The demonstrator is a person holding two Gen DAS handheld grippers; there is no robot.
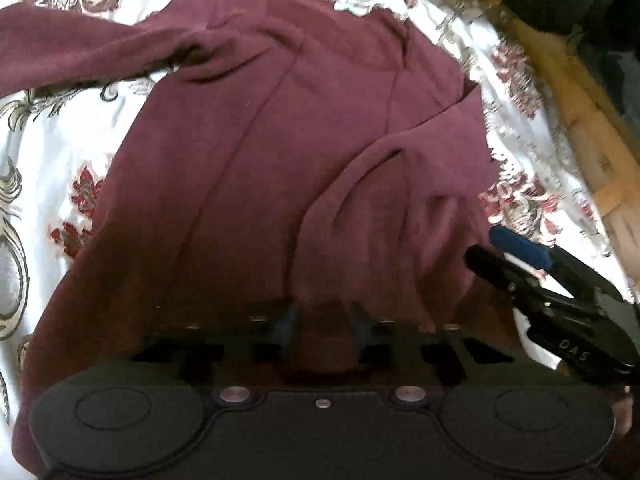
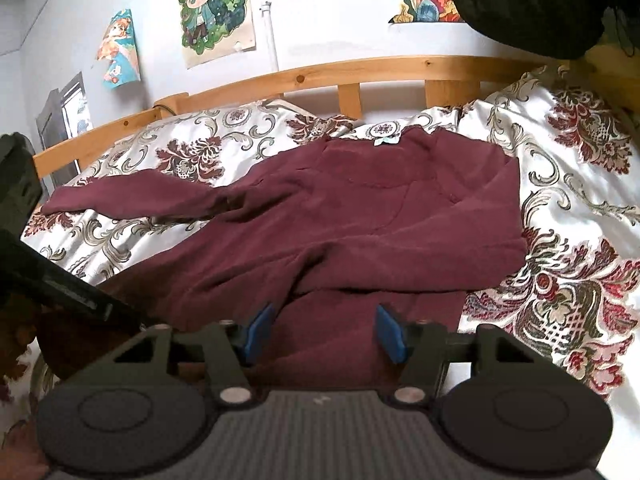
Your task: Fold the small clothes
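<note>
Across the bed, on its floral bedspread (image 2: pixel 568 216), lies the maroon sweater (image 2: pixel 360 224), spread out with its neck toward the wooden bed rail (image 2: pixel 360 70) and its hem toward me. One sleeve (image 2: pixel 132 200) stretches out flat to the left over the bedspread; the other is folded in across the body on the right side. My right gripper (image 2: pixel 322 330) hovers low at the hem, its jaws standing wide apart with the blue pads (image 2: pixel 256 334) on either side of a strip of maroon cloth, not pinching it. My left gripper (image 1: pixel 322 320) sits low over the sweater's near edge as well; its fingers are dark and blurred against the cloth, and they look parted with fabric showing between them, but I cannot tell for certain whether they grip anything. From the left wrist view my right gripper shows at the sweater's right edge with a gap between its fingers. Cartoon posters (image 2: pixel 216 8) hang on the wall behind the rail.
</note>
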